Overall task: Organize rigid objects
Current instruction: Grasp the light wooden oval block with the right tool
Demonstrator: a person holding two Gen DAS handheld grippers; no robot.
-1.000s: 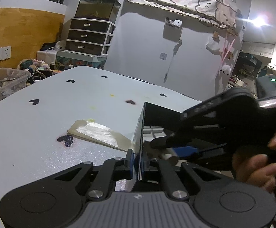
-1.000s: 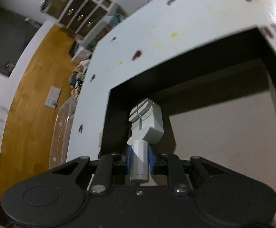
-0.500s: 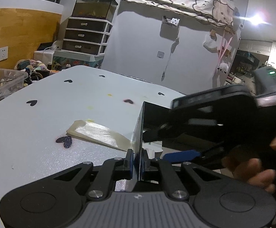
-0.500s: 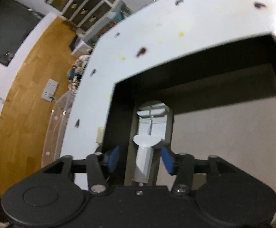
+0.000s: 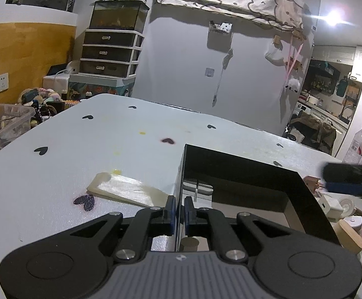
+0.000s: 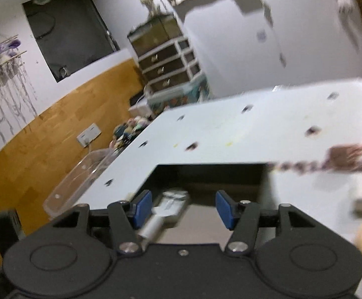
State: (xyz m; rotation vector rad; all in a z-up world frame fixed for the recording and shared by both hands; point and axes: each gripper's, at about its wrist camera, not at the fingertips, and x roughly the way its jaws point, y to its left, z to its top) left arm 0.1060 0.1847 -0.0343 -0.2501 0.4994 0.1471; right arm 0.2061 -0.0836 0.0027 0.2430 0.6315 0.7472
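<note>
A black open box (image 5: 230,164) stands on the pale table. My left gripper (image 5: 179,211) is shut on the box's left wall and holds it. A grey plastic tool (image 5: 197,189) with a round handle lies inside the box at its left side; it also shows in the right wrist view (image 6: 166,209). My right gripper (image 6: 183,208) is open and empty, above the box's near side. It also shows in the left wrist view (image 5: 350,177), to the right of the box.
A flat cream pad (image 5: 126,191) lies left of the box. Small items, a white block (image 5: 329,205) and a wooden-lidded jar (image 5: 350,234), sit right of the box. A clear bin (image 5: 4,122) stands at the table's left edge. A water bottle (image 5: 356,144) stands far right.
My right gripper opened and let go of the grey tool inside the box, then pulled up and away to the right. My left gripper stayed shut on the box wall.
</note>
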